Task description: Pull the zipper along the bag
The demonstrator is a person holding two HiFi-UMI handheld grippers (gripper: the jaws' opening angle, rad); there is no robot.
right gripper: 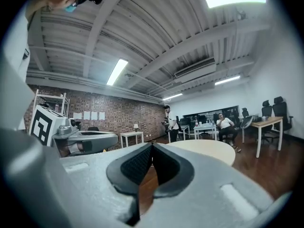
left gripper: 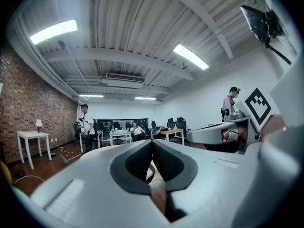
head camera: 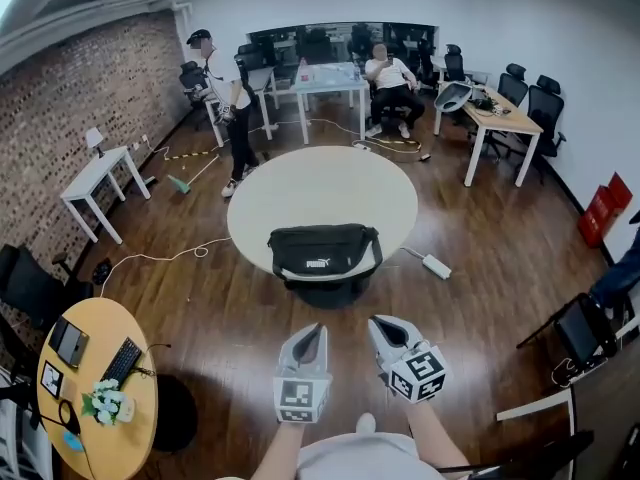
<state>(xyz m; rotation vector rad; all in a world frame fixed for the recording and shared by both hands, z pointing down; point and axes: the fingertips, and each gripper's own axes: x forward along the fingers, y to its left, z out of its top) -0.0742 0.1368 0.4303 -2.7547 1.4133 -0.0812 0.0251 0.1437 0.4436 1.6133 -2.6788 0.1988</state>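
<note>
A black bag [head camera: 323, 251] with a white logo lies at the near edge of a round pale table [head camera: 322, 193]. My left gripper [head camera: 309, 334] and right gripper [head camera: 388, 328] hang side by side well short of the bag, over the wooden floor. Both point toward the table. In the left gripper view the left gripper [left gripper: 152, 142] has its jaws together with nothing between them. The right gripper [right gripper: 152, 145] in its own view is likewise shut and empty, with the round table [right gripper: 209, 150] beyond its tips. The bag's zipper is too small to make out.
A round wooden side table [head camera: 95, 388] with a keyboard and flowers stands at the lower left. A white power strip [head camera: 436, 265] and cables lie on the floor by the round table. Desks, office chairs and two people [head camera: 228, 103] fill the back of the room.
</note>
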